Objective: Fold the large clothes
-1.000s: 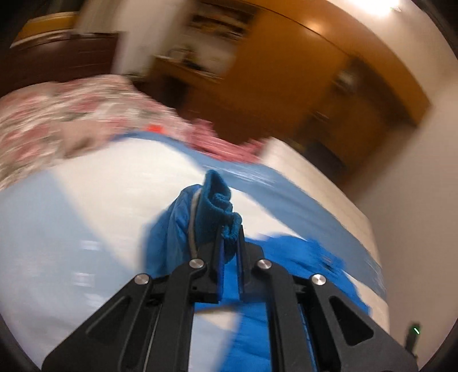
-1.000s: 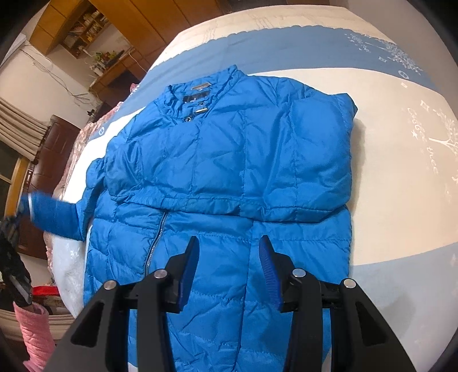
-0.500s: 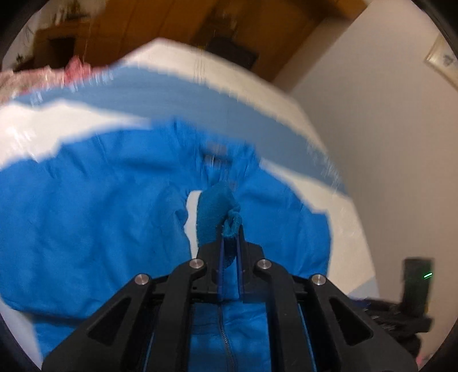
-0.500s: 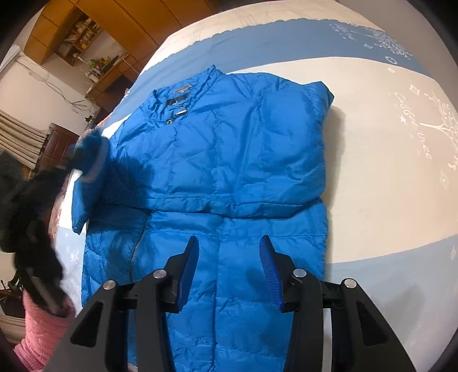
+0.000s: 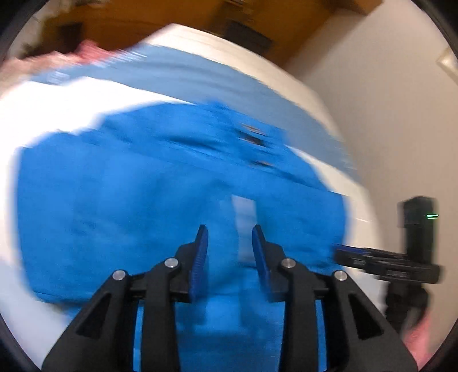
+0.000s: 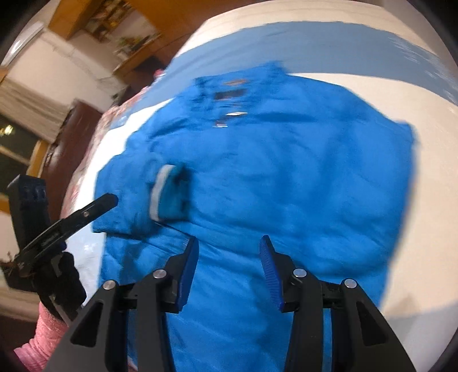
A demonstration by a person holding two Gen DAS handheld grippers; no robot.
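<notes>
A bright blue padded jacket [image 6: 286,177] [image 5: 120,200] lies front-up on the bed, collar at the far end, both sleeves folded over its chest. The left sleeve's cuff [image 6: 169,194] [image 5: 243,214], with a pale band, rests on the jacket's front. My left gripper [image 5: 229,231] hovers just above it with its jaws opening; the pads do not press on the cuff. From the right wrist view the left gripper [image 6: 108,200] sits a little left of the cuff. My right gripper [image 6: 229,243] stands open over the jacket's lower front, holding nothing.
The bed sheet [image 6: 429,171] [image 5: 57,108] is white with wide blue bands. A floral quilt [image 5: 86,48] lies at the far left, wooden cupboards [image 6: 114,17] stand behind, and a bare wall [image 5: 386,100] rises at the right. A gloved hand with a pink sleeve [image 6: 57,280] holds the left gripper.
My left gripper carried the sleeve cuff over the jacket's chest, came down and let it go; its jaws now stand apart. The right gripper shifted a little over the lower front.
</notes>
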